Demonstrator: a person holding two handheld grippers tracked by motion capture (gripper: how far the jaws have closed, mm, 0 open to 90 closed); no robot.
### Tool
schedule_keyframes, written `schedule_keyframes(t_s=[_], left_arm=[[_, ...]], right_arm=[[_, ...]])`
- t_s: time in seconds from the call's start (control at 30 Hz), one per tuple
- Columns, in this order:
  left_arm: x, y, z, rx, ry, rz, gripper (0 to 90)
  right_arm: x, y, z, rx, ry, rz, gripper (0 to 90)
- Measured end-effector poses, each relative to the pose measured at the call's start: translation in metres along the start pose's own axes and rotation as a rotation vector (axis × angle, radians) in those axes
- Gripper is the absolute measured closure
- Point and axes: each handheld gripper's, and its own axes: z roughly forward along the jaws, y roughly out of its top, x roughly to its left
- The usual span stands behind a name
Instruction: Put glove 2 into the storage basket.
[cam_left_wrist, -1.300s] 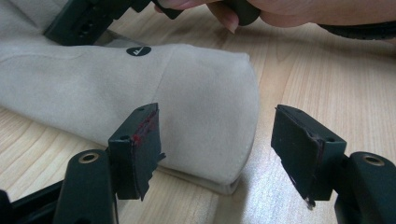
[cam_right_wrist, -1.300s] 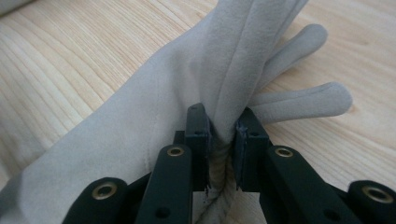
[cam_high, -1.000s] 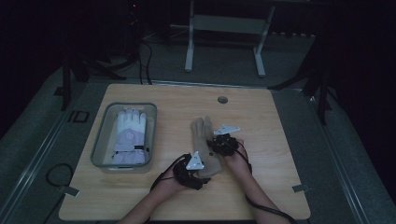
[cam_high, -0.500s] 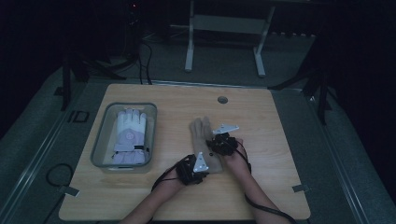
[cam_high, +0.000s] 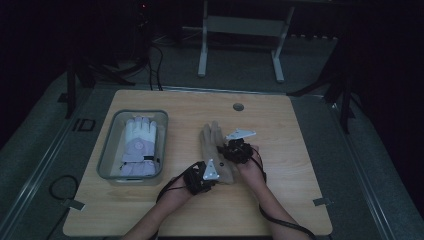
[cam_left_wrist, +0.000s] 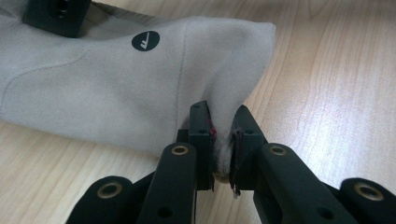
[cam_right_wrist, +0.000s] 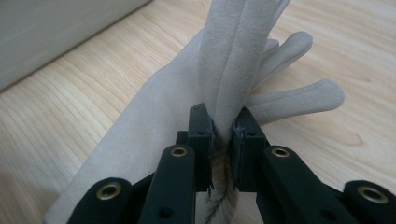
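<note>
A beige suede glove (cam_high: 212, 142) lies flat on the wooden table (cam_high: 300, 190), fingers pointing away from me. My left gripper (cam_high: 214, 172) is at its near cuff end. Its jaws have just closed and pinch a raised fold of the cuff corner (cam_left_wrist: 223, 140). My right gripper (cam_high: 231, 150) grips the glove's right edge, shut on a bunched ridge of suede (cam_right_wrist: 224, 135). Beyond that ridge the glove's fingers (cam_right_wrist: 299, 98) spread on the wood. A black round logo (cam_left_wrist: 145, 41) marks the cuff.
A grey tray (cam_high: 107, 150) stands to the left with a white and lavender glove (cam_high: 140, 145) in it. Its wall (cam_right_wrist: 60, 32) shows beyond the right gripper. A round hole (cam_high: 238, 106) sits near the table's far edge. Bare wood lies right of the hands.
The left gripper has turned a little at the glove's near end and now sits on the cuff. The right gripper and the glove have stayed where they were.
</note>
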Motion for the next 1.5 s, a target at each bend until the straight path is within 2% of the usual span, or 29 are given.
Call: schedule_keyframes(t_s=[0.17, 0.6, 1.0, 1.3, 1.43, 1.5], left_arm=[[0.003, 0.002, -0.013, 0.010, 0.015, 0.016, 82.0], [0.018, 0.003, -0.056, 0.025, 0.060, 0.035, 81.9], [0.032, -0.003, -0.095, 0.029, 0.086, 0.028, 81.8], [0.044, -0.015, -0.125, 0.044, 0.120, 0.015, 81.8], [0.050, -0.025, -0.137, 0.048, 0.124, 0.009, 81.8], [0.054, -0.030, -0.142, 0.046, 0.118, -0.008, 81.7]], right_arm=[[0.004, 0.009, -0.003, -0.018, 0.019, 0.013, 80.5], [0.025, 0.047, -0.007, -0.057, 0.039, -0.004, 80.4], [0.044, 0.076, -0.001, -0.076, 0.074, -0.010, 80.4], [0.067, 0.104, 0.010, -0.092, 0.096, -0.048, 80.3], [0.078, 0.116, 0.017, -0.096, 0.116, -0.058, 80.3], [0.084, 0.121, 0.020, -0.095, 0.124, -0.061, 80.3]])
